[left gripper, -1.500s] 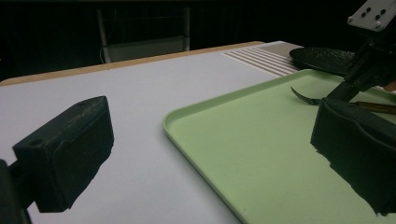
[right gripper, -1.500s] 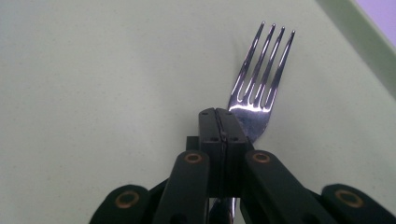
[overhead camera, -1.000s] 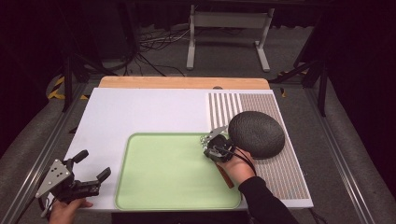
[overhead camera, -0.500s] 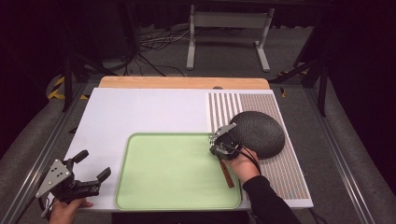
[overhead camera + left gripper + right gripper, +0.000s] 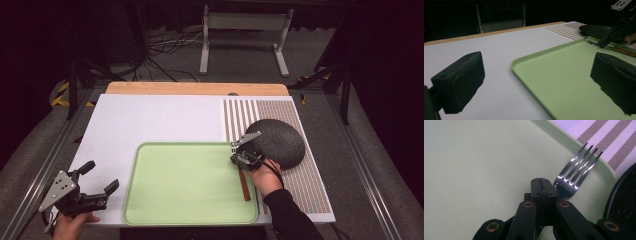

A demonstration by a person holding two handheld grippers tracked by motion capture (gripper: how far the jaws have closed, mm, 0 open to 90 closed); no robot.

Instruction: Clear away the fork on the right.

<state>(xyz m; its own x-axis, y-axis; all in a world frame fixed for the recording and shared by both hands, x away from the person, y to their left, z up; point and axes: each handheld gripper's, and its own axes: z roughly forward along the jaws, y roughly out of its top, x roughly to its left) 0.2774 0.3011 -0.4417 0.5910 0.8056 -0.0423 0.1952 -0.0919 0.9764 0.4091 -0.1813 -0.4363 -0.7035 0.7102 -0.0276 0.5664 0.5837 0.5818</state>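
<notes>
We see a dark round plate [image 5: 278, 141] lying on a striped placemat [image 5: 300, 175] at the right of the white table [image 5: 160, 122]; a metal stand [image 5: 243, 22] sits behind.

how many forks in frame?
1. The fork lies at the green tray's right edge beside the dark plate, next to the shut right gripper. None visibly hidden.

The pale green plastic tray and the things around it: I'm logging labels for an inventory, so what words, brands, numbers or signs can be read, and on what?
None: no readable text on the pale green plastic tray, the steel fork with a wooden handle, the dark round textured plate, the striped placemat or the white tabletop.
</notes>
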